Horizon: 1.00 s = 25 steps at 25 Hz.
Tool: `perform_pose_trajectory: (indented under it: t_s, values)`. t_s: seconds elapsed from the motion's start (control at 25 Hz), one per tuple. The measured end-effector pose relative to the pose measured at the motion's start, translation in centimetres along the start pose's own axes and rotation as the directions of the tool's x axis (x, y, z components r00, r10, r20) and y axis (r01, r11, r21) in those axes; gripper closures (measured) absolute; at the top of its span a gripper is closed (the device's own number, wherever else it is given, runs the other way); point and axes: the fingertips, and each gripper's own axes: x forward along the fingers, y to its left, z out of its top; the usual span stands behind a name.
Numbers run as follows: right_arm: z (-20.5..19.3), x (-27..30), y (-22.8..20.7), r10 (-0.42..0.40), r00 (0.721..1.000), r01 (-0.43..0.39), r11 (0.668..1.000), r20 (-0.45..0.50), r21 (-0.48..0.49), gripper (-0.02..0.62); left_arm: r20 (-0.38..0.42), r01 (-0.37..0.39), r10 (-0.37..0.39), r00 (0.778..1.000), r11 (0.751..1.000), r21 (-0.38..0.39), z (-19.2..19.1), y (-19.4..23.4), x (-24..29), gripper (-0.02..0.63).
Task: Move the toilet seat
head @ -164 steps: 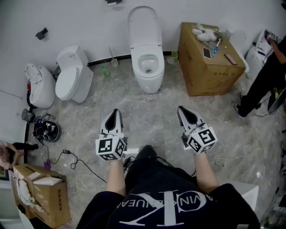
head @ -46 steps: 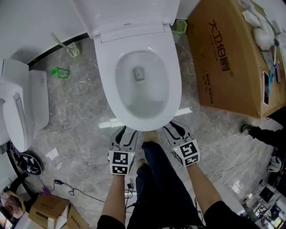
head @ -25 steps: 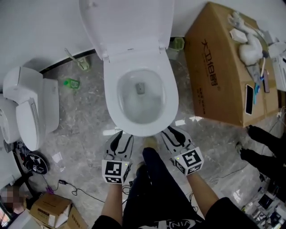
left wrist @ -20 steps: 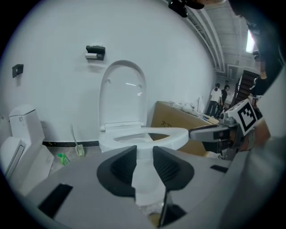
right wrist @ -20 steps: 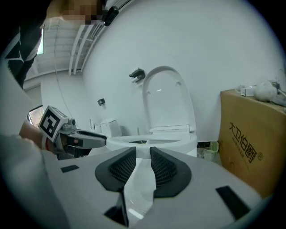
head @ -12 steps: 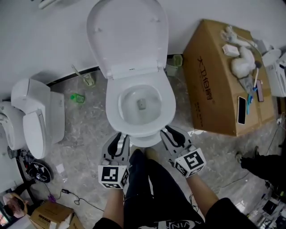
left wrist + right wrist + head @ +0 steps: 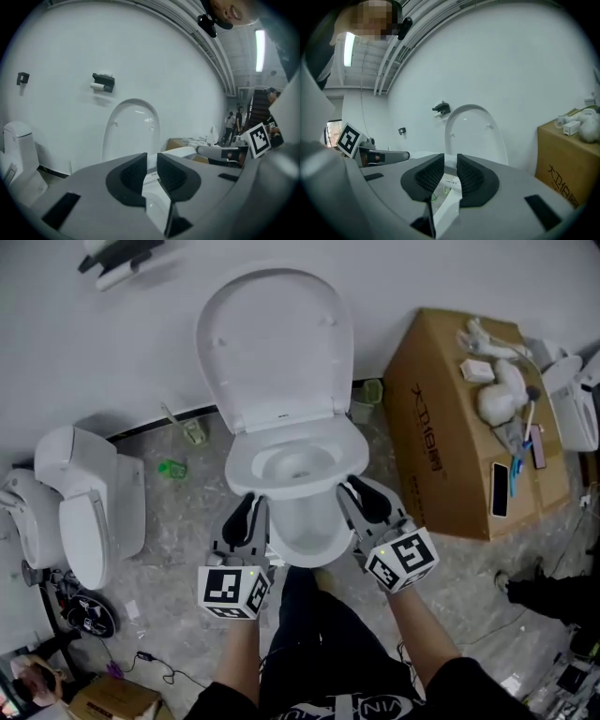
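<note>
The cardboard box (image 7: 450, 456) bears dark print down its side: Chinese characters with what looks like the number 18. White lettering on the shirt (image 7: 342, 706) is cut off and unreadable.

We record the seat (image 7: 298, 489) as a white oval ring, open in the middle, hinged at the rear below the upright lid (image 7: 274, 343). It lies roughly level over the bowl (image 7: 302, 532). We cannot tell whether its front rests on the bowl or is lifted clear. Its left edge stands between the closing jaws of the left gripper (image 7: 246, 507), its right edge between those of the right gripper (image 7: 354, 491).
</note>
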Motion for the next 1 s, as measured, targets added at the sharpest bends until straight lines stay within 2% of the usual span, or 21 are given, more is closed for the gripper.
perform_pose_trajectory:
  t_s: [0.16,0.48,0.84,1.0]
  values:
    - [2.4,2.1,-0.8,-0.017,1.0,0.017,1.0,0.023,-0.001,0.503,0.025,0.0,-0.001,1.0,0.999,0.037,2.6,0.7,1.8,0.566]
    - [7.0,6.5,-2.7,-0.043,0.998,0.045,0.998,0.052,-0.046,0.523,0.067,0.023,-0.027,0.997,0.998,0.063,7.3,2.7,5.8,0.58]
    - [10.7,11.4,-5.1,-0.084,0.994,0.089,0.993,0.064,-0.073,0.539,0.08,0.048,-0.054,0.995,0.996,0.077,11.2,5.1,10.5,0.588]
    - [11.8,13.5,-6.1,-0.1,0.993,0.105,0.991,0.063,-0.079,0.545,0.074,0.062,-0.066,0.995,0.997,0.052,12.4,6.3,12.4,0.589]
